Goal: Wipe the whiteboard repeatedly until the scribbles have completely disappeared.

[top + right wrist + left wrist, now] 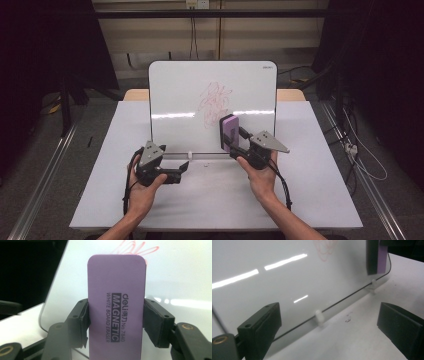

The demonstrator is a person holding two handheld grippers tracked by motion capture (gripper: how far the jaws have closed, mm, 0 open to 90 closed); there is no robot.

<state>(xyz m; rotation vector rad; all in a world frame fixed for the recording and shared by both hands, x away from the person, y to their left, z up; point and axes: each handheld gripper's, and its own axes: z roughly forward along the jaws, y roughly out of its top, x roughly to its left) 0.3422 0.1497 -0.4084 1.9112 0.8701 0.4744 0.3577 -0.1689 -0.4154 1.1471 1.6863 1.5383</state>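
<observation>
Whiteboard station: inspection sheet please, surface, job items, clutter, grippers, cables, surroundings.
Surface: white table, a small dark speck near the board's foot in the left gripper view.
Job's things: upright whiteboard with red scribble; purple magnetic eraser at the scribble's lower edge.
Clutter: nothing seen.
Grippers: right gripper clamps the eraser by its long sides; left gripper open, empty, near the board's bottom edge.
Cables: black gripper cable trailing along each forearm; loose leads on the floor at right.
Surroundings: dark curtains, floor rails, wall socket.
</observation>
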